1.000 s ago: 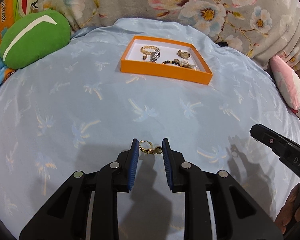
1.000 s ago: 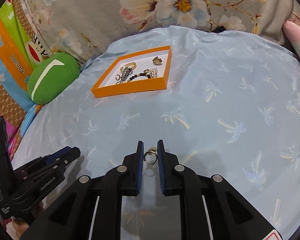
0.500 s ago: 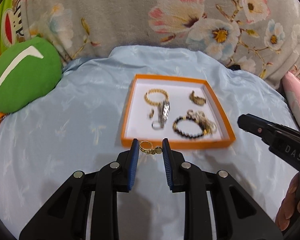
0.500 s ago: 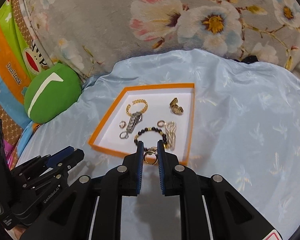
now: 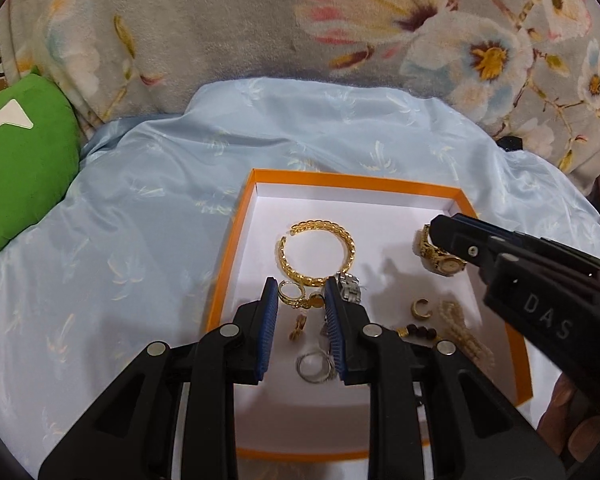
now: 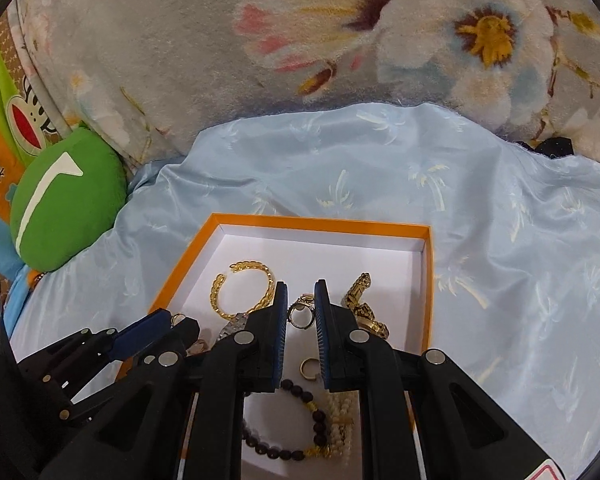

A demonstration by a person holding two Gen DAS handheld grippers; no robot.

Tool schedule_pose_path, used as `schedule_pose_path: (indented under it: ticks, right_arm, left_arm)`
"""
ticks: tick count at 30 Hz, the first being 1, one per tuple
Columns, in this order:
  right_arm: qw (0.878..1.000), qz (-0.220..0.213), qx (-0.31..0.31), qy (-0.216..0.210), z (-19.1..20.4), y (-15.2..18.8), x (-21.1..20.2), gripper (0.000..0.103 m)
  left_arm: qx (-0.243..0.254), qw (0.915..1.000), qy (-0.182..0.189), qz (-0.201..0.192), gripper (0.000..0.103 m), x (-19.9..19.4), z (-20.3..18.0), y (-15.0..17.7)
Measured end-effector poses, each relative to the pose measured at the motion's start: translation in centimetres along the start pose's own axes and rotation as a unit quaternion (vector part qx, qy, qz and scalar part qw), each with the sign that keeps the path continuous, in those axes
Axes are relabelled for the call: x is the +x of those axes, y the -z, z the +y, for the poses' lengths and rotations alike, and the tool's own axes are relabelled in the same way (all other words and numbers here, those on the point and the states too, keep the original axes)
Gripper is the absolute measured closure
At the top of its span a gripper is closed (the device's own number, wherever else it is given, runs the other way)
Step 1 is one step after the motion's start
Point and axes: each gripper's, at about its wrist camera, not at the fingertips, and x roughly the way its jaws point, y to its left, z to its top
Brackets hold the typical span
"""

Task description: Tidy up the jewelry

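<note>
Both grippers hang over the orange box point(image 5: 236, 248), which sits on the pale blue bedspread point(image 5: 140, 216) with a floral blanket point(image 5: 220, 20) heaped behind it and a green cushion point(image 5: 20, 160) off to the left. The left gripper point(image 5: 301, 294) is clenched on a gold earring point(image 5: 298, 294), a small hoop with a round charm, pinched between its blue pads above the box's white floor. The right gripper point(image 6: 301, 314) is likewise closed on a gold ring point(image 6: 301, 316), held just above the middle of the box; from the left wrist view it reaches in from the right side, its tips near the gold watch point(image 5: 440, 258). Lying loose in the box are an open gold bangle point(image 5: 316, 252) toward the back, a silver watch band point(image 5: 350, 286) touching the bangle's near edge, a small gold ear cuff point(image 5: 421, 308), a dark beaded bracelet point(image 6: 296, 424) tangled with a pale bead strand point(image 5: 464, 334), a silver ring point(image 5: 314, 366) and another small gold piece point(image 5: 298, 328) near the left gripper's pads.
</note>
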Motion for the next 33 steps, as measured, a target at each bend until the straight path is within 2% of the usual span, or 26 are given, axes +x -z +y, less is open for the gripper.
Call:
schedule_pose_path:
  ticks: [5,6,8,13,17,23,26,27,29,31,33]
  right_arm:
    - [1.000,0.003,-0.002,-0.002,-0.1,-0.1,1.1,0.089]
    - [1.000,-0.001,0.001,-0.003,-0.2,-0.1,0.9,0.089]
    - [1.000,-0.009,0.008,-0.007,-0.5,-0.1,0.4,0.089]
    - [0.999,-0.029,0.031,-0.015,-1.8,1.1,-2.8,0.088]
    - [0.999,-0.035,0.039,-0.007,-2.4,4.5,-6.3,0.083]
    - [0.999,-0.026,0.037,0.013,-1.6,11.3,-10.3,0.079]
    - [0.998,-0.033,0.014,0.041,-0.4,13.6,-11.7,0.065]
    - [0.998,-0.033,0.005,0.048,0.1,14.3,-12.0,0.063]
    - [0.998,-0.032,-0.005,0.049,0.9,15.4,-12.8,0.062]
    - [0.998,-0.037,-0.007,0.054,1.5,16.3,-13.6,0.050]
    - [0.998,-0.038,-0.005,0.057,1.9,17.1,-14.2,0.046]
  left_arm:
    - [0.000,1.0000,0.009,-0.002,0.078,0.5,0.0,-0.3]
    - [0.000,1.0000,0.007,-0.004,0.076,0.5,0.0,-0.3]
    - [0.001,0.9999,-0.004,-0.014,0.058,0.2,0.0,-0.1]
    - [-0.008,0.9993,-0.004,-0.035,0.057,-1.6,0.6,0.2]
    - [-0.020,0.9989,-0.004,-0.042,0.057,-3.8,1.5,2.3]
    - [-0.027,0.9987,0.002,-0.042,0.054,-7.9,1.7,7.3]
    - [-0.016,0.9994,-0.010,-0.029,0.047,-9.4,0.9,9.9]
    - [-0.016,0.9994,-0.008,-0.029,0.047,-9.8,0.8,10.5]
    - [-0.037,0.9988,-0.006,-0.032,0.039,-11.0,1.3,11.6]
    - [-0.049,0.9984,-0.007,-0.027,0.039,-11.6,1.5,12.5]
    - [-0.052,0.9981,-0.015,-0.030,0.039,-12.3,1.5,13.1]
